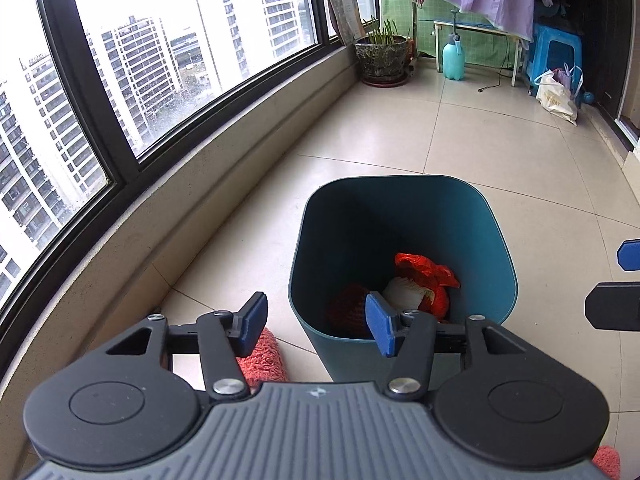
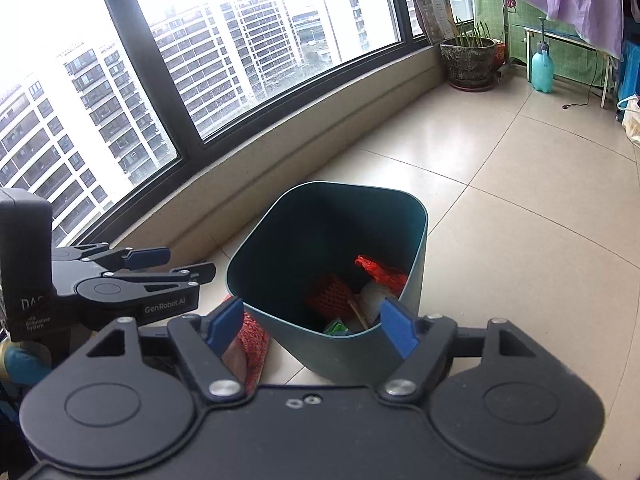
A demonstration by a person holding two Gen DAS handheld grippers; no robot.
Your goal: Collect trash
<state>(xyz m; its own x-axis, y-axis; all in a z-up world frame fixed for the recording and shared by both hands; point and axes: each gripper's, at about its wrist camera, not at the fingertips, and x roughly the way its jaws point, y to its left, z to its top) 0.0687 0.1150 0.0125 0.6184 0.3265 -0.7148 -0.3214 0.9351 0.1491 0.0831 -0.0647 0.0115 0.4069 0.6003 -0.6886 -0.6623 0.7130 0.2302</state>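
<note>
Grippers, two, hovered over one teal bin (image 1: 496,240) on the tiled floor: left gripper (image 1: 316,322) and right gripper (image 2: 312,326) gaped wide, holding nothing. Inside lay red bag (image 1: 424,276), red netting (image 2: 330,294), and half-hidden scraps. Orange mesh (image 2: 254,336) lay beside the bin, partly hidden.

Trash (image 1: 424,280) inside bin (image 1: 400,192); bin near window wall (image 1: 224,184).

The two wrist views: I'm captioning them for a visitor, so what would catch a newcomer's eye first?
First, the teal trash bin standing on the tiled floor at the centre of both views, with an orange-red plastic bag and other scraps inside. Next, the curved window along the left, full of high-rise blocks. Both tongs, left and right, hang open and empty near the bin's rim.
</note>
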